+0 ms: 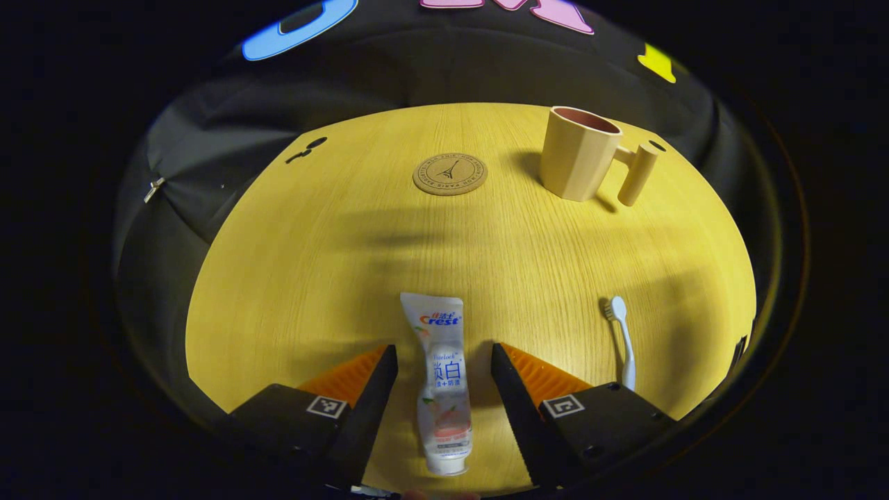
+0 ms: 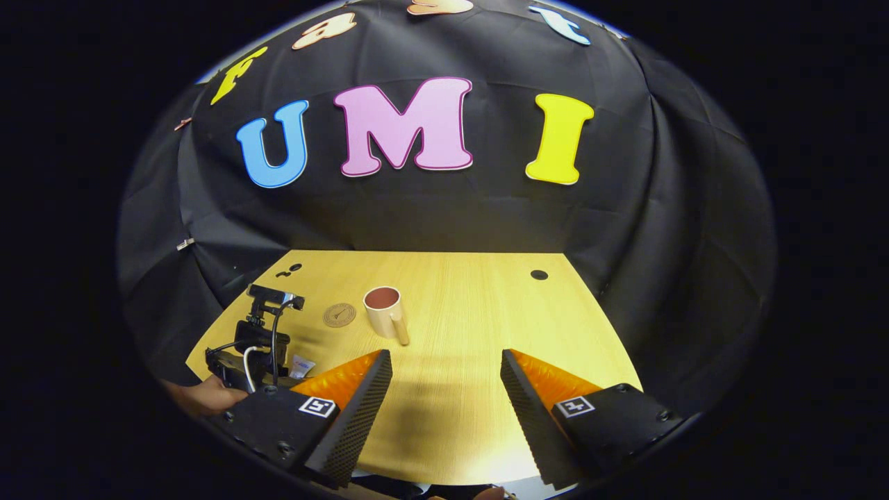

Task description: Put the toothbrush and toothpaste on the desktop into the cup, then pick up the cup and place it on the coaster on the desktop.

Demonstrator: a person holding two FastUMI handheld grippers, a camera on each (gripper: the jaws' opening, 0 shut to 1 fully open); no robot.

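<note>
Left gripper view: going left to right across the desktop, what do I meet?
Toothpaste, lying between the open fingers of the left claw → coaster, farther back and nearly in line with the tube → cup with its handle pointing right → toothbrush, near the right edge.

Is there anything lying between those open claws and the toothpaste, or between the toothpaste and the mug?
Nothing visible. The white toothpaste tube already lies between the left gripper's open fingers, untouched. From there to the beige handled cup is bare yellow wooden desktop; the round cork coaster sits left of that path.
</note>
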